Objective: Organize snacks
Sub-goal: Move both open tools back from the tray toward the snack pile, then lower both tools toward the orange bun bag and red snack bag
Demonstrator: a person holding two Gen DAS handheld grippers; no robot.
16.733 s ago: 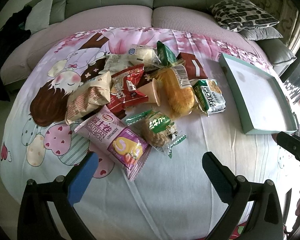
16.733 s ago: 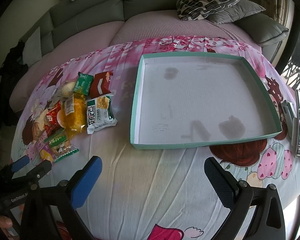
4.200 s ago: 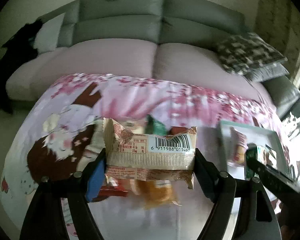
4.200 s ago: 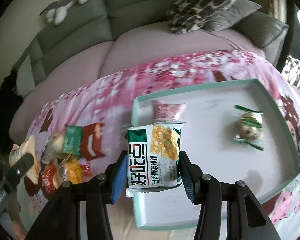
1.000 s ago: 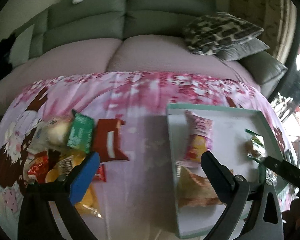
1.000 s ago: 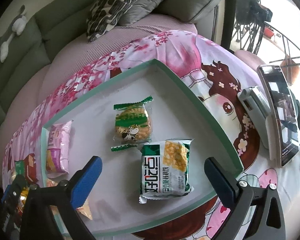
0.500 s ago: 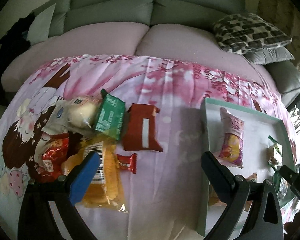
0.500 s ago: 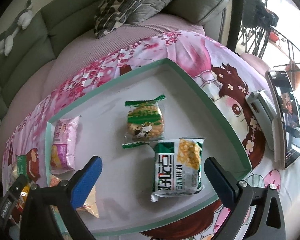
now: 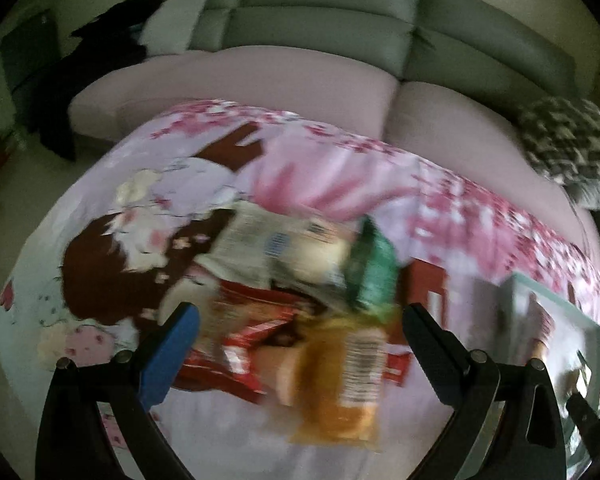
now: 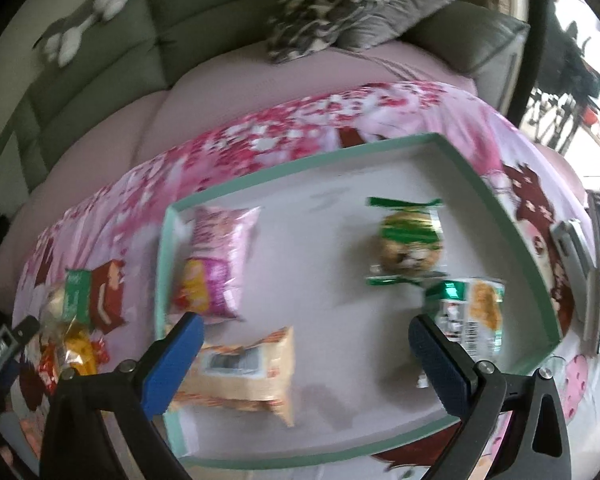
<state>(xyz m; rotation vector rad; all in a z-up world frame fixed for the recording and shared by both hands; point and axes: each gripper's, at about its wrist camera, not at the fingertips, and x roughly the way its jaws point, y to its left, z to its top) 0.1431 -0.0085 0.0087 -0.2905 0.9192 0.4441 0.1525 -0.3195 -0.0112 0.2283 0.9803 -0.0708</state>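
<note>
Mint-green edging frames the tray (image 10: 512, 224) below your right tongs (image 10: 306, 354), which hang wide apart and empty above it. Four snacks lie inside: a pink packet (image 10: 216, 260) against the left wall, a beige barcode-marked packet (image 10: 248, 372) at the near left, a green-wrapped round cookie (image 10: 410, 244) toward the right, and a green-and-white corn snack pack (image 10: 474, 320) just beside it near the right wall. Your left tongs (image 9: 300, 344), also spread wide with nothing between them, hover over the unsorted pile on the cartoon-print bedspread (image 9: 340, 172): an orange bag (image 9: 340, 384) nearest, red wrappers (image 9: 252, 336) to its left, a green packet (image 9: 374, 272) and a pale bread pack (image 9: 284, 248) behind, all motion-blurred. Only the tray's corner shows at that view's right edge.
</note>
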